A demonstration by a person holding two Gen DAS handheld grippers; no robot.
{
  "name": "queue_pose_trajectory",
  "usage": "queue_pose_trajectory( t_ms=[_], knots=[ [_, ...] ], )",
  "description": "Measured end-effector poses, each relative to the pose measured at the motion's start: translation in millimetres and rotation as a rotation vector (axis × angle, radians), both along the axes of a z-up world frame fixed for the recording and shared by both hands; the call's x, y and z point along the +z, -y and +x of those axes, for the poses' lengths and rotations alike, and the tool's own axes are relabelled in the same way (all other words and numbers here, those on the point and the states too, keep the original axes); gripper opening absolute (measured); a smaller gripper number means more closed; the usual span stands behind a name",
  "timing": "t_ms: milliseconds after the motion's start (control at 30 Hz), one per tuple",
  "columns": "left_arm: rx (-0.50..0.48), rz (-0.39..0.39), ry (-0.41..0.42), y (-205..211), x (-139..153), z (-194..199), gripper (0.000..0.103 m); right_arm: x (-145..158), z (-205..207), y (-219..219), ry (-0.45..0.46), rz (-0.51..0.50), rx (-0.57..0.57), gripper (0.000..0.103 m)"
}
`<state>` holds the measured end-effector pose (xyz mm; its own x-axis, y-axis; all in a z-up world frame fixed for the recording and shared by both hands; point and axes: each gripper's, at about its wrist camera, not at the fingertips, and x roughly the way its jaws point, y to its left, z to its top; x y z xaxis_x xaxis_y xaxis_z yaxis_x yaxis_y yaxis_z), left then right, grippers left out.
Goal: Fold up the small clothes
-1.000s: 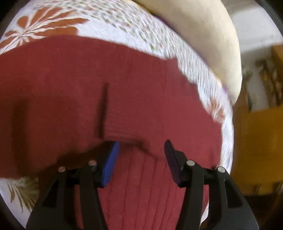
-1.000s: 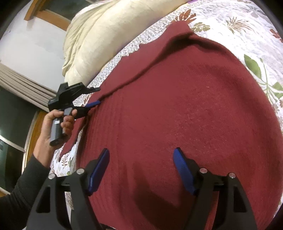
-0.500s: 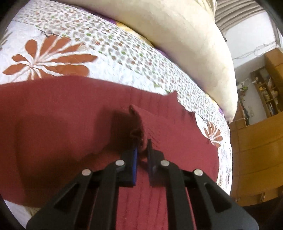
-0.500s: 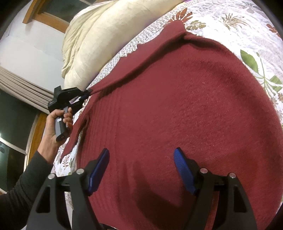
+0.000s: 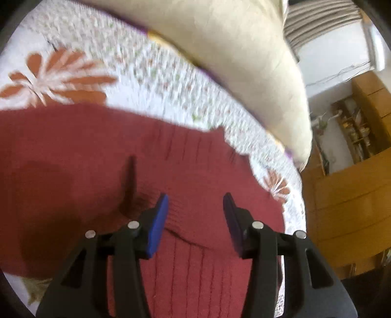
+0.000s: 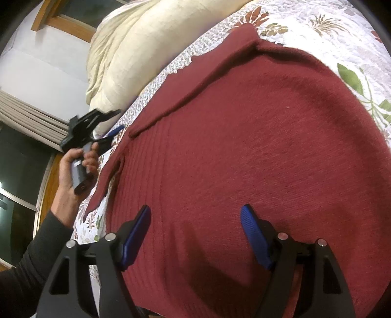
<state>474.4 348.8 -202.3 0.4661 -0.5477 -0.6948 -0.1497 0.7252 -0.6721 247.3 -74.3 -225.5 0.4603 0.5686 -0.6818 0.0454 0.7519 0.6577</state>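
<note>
The sweater point(image 6: 244, 146) lies spread on the bed point(image 6: 317, 27), filling the middle and right of the right wrist frame. The pillow point(image 6: 136, 49) rests on the bed at upper left, behind the sweater. The left gripper point(image 6: 114, 132) sits at left, just beside the sweater's edge. The right gripper point(image 6: 195, 230) hangs over the sweater at bottom centre. In the left wrist frame, a cabinet point(image 5: 347, 208) stands at right, beyond the bed.

A floral quilt point(image 6: 317, 22) covers the bed; a cream pillow point(image 6: 136, 46) lies on it, wooden cabinets point(image 5: 347, 210) beyond.
</note>
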Motion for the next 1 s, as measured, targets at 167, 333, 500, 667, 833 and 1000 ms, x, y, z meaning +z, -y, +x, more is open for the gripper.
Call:
queue_pose_trajectory(
  t_ms=[167, 333, 500, 667, 833, 1000],
  knots=[
    [0.091, 0.101, -0.111, -38, -25, 4, 0.030, 14, -1, -5, 0.028, -0.005, 0.020, 0.077],
    [0.211, 0.025, -0.020, -136, 18, -49, 0.080, 14, 1, -10, 0.028, -0.026, 0.054, 0.078],
    [0.414, 0.024, 0.042, -252, 52, -158, 0.089, 18, 8, -29, 0.037, -0.024, 0.079, 0.083],
    [0.640, 0.125, -0.016, -348, 52, -242, 0.089, 25, 20, -76, 0.034, -0.012, 0.199, 0.083],
    [0.688, 0.064, -0.090, -395, 26, -255, 0.089, 53, 48, -145, 0.123, -0.086, 0.371, 0.083],
    [0.647, 0.061, -0.090, -394, 14, -238, 0.079, 77, 65, -189, 0.160, -0.076, 0.435, 0.083]
  ],
)
